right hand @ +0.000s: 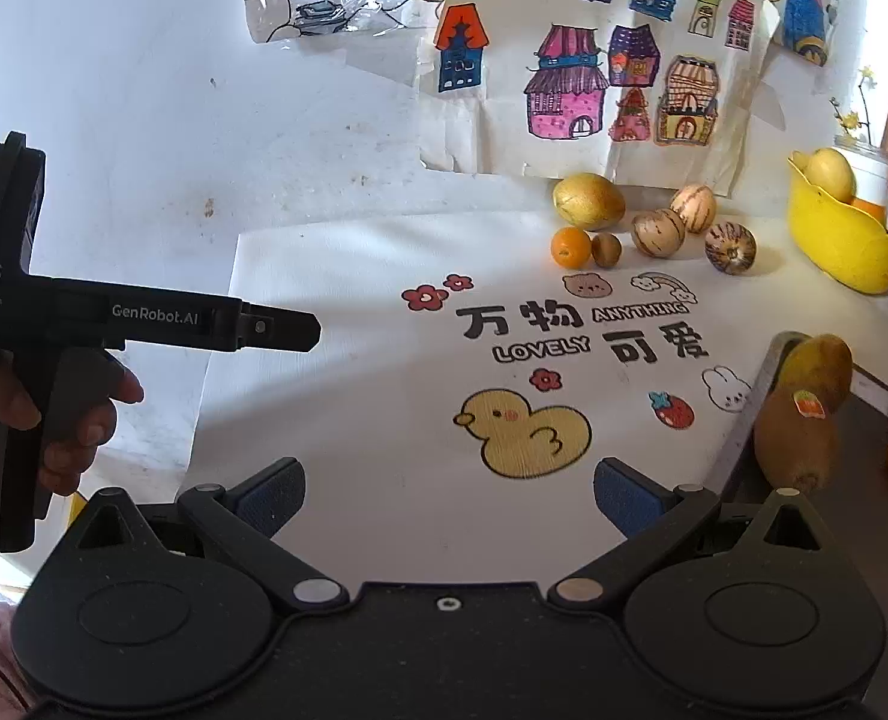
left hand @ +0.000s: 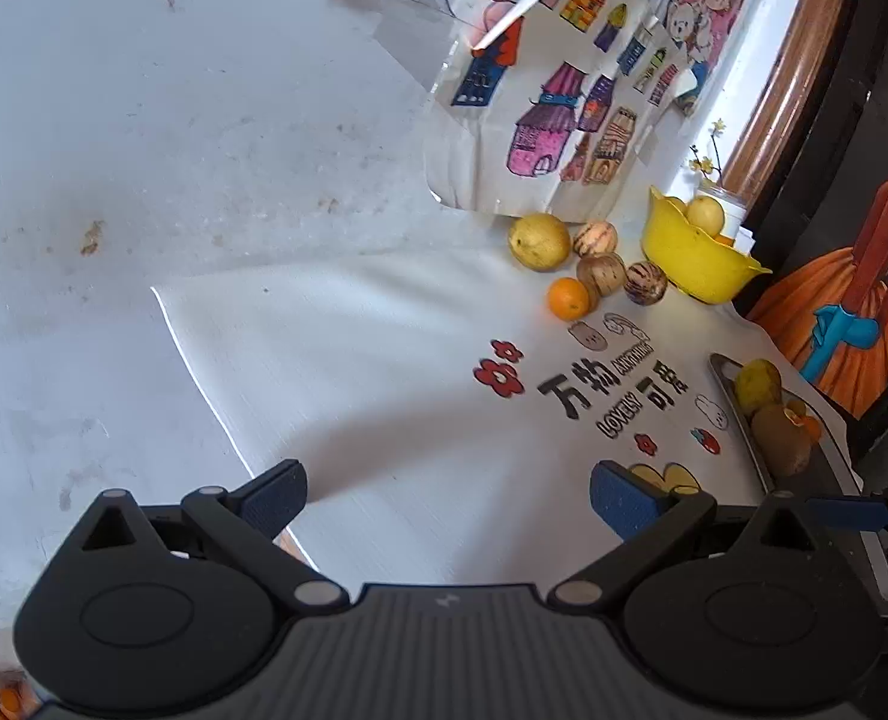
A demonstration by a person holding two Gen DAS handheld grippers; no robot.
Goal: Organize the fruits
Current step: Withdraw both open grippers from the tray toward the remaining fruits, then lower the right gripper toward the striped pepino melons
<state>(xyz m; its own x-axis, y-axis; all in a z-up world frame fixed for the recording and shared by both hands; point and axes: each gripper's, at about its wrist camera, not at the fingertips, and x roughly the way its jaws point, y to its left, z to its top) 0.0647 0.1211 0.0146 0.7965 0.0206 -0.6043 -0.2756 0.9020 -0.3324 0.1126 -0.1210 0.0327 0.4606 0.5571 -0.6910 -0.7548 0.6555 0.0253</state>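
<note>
While both claws stand spread and empty, the step in hand appears to be the approach. Loose fruits, including the orange [right hand: 570,247], lie at 1 o'clock from the right gripper [right hand: 449,495]; the yellow bowl [right hand: 834,252] at 2 o'clock. Left gripper [left hand: 447,498] hovers. The next move calls for reaching forward to one fruit.

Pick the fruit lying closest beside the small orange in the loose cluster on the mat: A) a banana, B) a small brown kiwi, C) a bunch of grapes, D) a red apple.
B: in the right wrist view a small brown kiwi sits right beside the orange, in front of the three striped melons; no banana, apple or grapes appear.
</note>
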